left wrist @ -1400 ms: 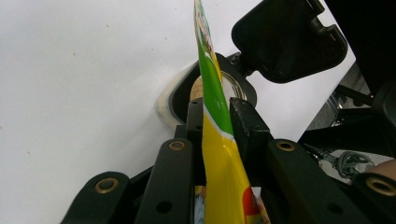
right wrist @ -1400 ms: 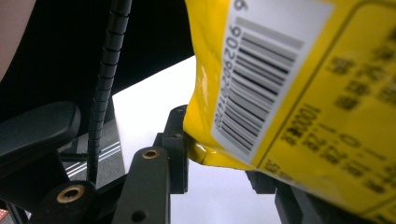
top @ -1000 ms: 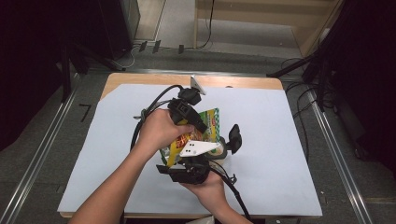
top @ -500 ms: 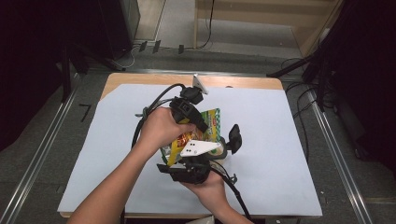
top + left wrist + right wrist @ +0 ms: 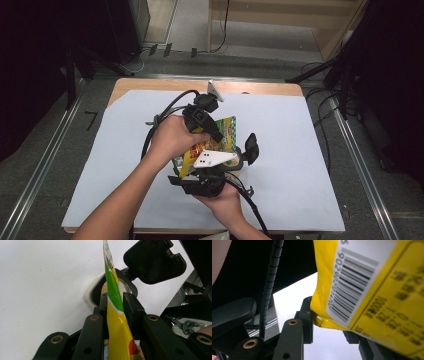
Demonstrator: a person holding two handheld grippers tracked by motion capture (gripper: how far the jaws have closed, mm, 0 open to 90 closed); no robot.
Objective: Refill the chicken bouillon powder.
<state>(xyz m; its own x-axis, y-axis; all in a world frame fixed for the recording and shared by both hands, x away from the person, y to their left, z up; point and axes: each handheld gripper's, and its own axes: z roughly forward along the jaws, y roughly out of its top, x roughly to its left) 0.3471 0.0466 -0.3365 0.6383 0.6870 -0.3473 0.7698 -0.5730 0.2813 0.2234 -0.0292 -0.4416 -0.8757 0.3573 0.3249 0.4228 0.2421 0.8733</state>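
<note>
A yellow and green snack packet (image 5: 227, 132) is held tilted above a small jar (image 5: 239, 161) whose black flip lid (image 5: 251, 147) stands open. My left gripper (image 5: 219, 139) is shut on the packet's edge. In the left gripper view the pads pinch the packet (image 5: 116, 322) just over the jar's mouth (image 5: 96, 290), with the lid (image 5: 153, 261) behind. My right gripper (image 5: 202, 167) sits under the packet's lower end. In the right gripper view the barcode side of the packet (image 5: 372, 290) has its creased corner pressed against one pad (image 5: 308, 320). The right gripper (image 5: 329, 327) looks shut on it.
White paper covers the table (image 5: 300, 150), with a wooden edge at the back. The gripper cables (image 5: 150, 135) loop to the left of my hands. A ribbed cable (image 5: 268, 287) crosses the right gripper view. Metal rails and dark equipment flank the table.
</note>
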